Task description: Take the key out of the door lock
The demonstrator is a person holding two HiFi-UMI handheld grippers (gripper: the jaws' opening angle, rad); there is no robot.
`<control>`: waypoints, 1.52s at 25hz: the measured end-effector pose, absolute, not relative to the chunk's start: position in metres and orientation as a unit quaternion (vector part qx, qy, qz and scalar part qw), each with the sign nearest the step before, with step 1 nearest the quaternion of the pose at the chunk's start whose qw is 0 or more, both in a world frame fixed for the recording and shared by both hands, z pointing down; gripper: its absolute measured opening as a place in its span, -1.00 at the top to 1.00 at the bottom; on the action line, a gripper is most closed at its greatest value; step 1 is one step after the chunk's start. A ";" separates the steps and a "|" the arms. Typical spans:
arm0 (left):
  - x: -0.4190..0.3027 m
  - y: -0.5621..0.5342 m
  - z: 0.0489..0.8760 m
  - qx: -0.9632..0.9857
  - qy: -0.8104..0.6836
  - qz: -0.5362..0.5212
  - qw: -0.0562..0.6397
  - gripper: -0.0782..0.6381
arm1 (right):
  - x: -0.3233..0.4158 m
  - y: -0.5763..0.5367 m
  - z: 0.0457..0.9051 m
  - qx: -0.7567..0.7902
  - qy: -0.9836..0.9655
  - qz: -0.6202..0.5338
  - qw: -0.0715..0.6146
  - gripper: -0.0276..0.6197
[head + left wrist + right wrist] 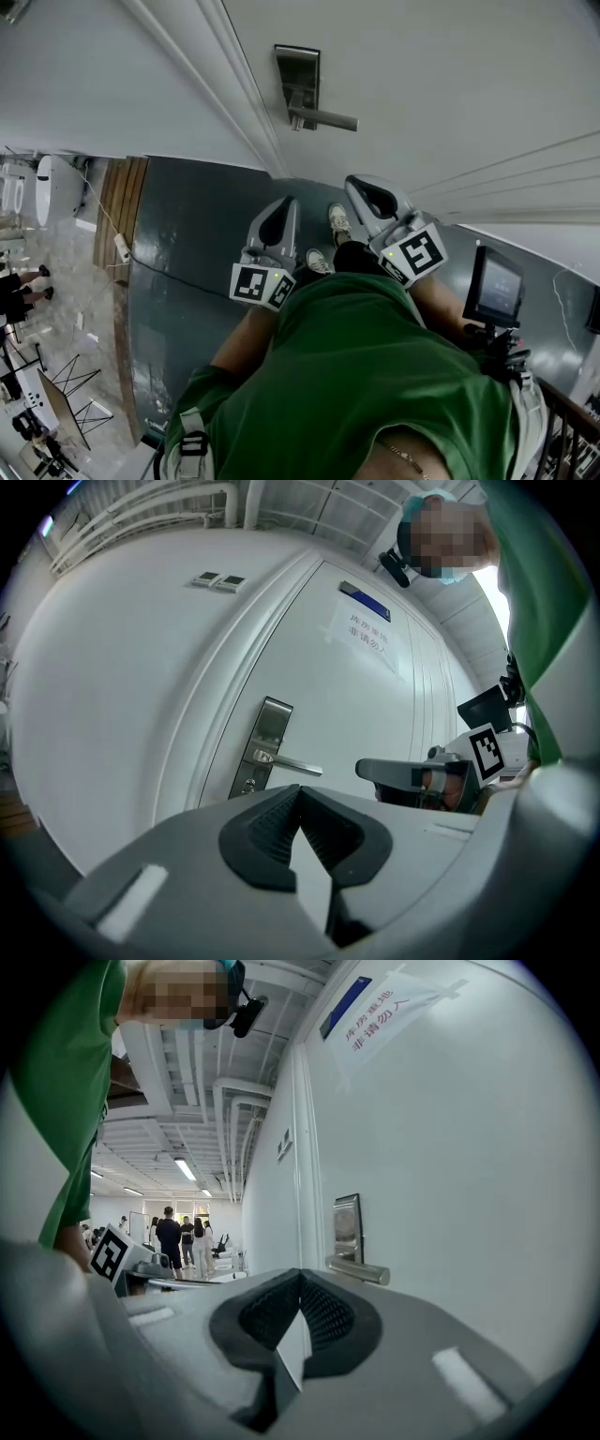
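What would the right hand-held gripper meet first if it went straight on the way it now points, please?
Most likely the door, close beside the lever. The right hand-held gripper is shut and empty, with nothing before the door, though depth is hard to judge.

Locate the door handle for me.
Head view, top centre: the door handle juts rightward from its metal lock plate on the white door, right of the door frame.

left gripper (300, 791): jaws together, empty | door handle (292, 765): level, apart
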State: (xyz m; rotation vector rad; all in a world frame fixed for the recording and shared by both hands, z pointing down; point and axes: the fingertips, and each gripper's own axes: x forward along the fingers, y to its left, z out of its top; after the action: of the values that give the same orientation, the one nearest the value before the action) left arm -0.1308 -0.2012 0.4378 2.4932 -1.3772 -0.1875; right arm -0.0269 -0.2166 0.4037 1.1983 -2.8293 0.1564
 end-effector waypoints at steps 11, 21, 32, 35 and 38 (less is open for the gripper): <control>-0.143 -0.213 0.458 0.862 -0.491 -0.035 0.123 0.79 | -0.031 -0.223 0.392 0.383 -0.923 0.010 0.040 0.91; -0.147 -0.212 0.489 0.857 -0.498 0.016 0.129 0.79 | -0.044 -0.215 0.401 0.356 -0.932 -0.003 0.076 0.53; -0.143 -0.215 0.507 0.861 -0.478 0.029 0.173 0.36 | -0.057 -0.201 0.403 0.326 -0.942 -0.005 0.083 0.50; -0.142 -0.217 0.507 0.861 -0.474 0.027 0.186 0.31 | -0.061 -0.196 0.403 0.320 -0.944 -0.001 0.085 0.50; -0.143 -0.221 0.506 0.859 -0.471 0.019 0.201 0.29 | -0.066 -0.192 0.400 0.315 -0.946 0.004 0.081 0.50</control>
State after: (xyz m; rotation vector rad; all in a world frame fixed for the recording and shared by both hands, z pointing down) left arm -0.1432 -0.2210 0.5057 2.4005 -1.3149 0.0545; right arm -0.0661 -0.1917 0.4002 0.9401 -2.8263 0.0126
